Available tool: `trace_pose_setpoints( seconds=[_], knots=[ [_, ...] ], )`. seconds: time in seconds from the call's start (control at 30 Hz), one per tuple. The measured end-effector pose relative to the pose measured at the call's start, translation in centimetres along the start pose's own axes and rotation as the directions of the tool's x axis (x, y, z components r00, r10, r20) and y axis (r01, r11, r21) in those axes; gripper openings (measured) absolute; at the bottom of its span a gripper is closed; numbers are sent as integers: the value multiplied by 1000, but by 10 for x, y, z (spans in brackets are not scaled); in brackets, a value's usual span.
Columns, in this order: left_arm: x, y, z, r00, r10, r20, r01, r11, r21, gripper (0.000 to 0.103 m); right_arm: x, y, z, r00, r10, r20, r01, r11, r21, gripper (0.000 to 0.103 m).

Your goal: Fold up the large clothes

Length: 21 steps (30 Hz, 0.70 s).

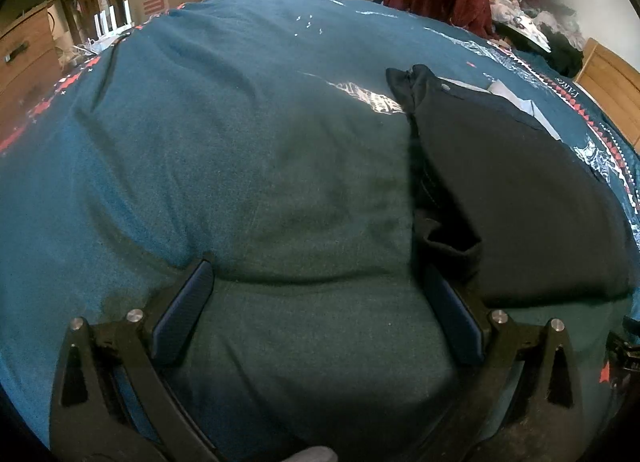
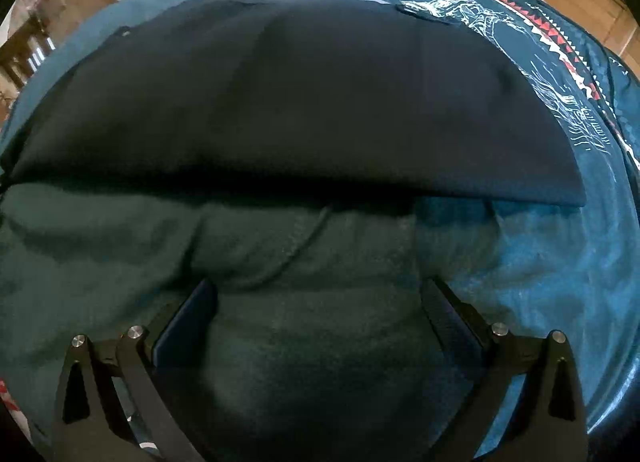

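Green garment (image 1: 304, 197) lies spread on the bed, with both my tools low over it.
My left tool (image 1: 316, 294) and right tool (image 2: 320, 302) are spread wide and pinch nothing, I think so each can take a fold of cloth. Dark folded clothes (image 2: 296, 101) sit on the blue blanket (image 1: 224, 45) toward the bed's right edge, out of my way.

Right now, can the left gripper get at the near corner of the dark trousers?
Probably yes: the left gripper is open over the teal blanket, and the dark trousers lie beside its right finger, nothing between.
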<state>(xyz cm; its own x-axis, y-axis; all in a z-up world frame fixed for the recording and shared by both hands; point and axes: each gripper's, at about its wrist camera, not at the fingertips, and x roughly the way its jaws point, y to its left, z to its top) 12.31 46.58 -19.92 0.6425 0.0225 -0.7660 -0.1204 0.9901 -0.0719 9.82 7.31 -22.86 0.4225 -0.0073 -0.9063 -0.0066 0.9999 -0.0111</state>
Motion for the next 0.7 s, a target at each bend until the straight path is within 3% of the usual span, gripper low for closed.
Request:
trace_pose_setpoints(
  seconds=[0.37, 0.47, 0.6, 0.7],
  knots=[
    [-1, 3, 1, 1000, -25, -4, 25, 1000, -12, 102, -4, -1, -3, 999, 24, 44, -23, 1000, -16, 103],
    [-4, -4, 3, 1000, 8, -12, -8, 1000, 14, 102, -7, -5, -5, 997, 55, 58, -55, 998, -5, 103],
    [-26, -18, -1, 998, 61, 25, -62, 998, 30, 96, -13, -12, -3, 992, 114, 59, -113, 994, -8, 103],
    [-53, -48, -9, 997, 12, 71, -15, 999, 40, 98, -30, -14, 0, 983, 134, 123, -132, 991, -21, 100]
  ],
)
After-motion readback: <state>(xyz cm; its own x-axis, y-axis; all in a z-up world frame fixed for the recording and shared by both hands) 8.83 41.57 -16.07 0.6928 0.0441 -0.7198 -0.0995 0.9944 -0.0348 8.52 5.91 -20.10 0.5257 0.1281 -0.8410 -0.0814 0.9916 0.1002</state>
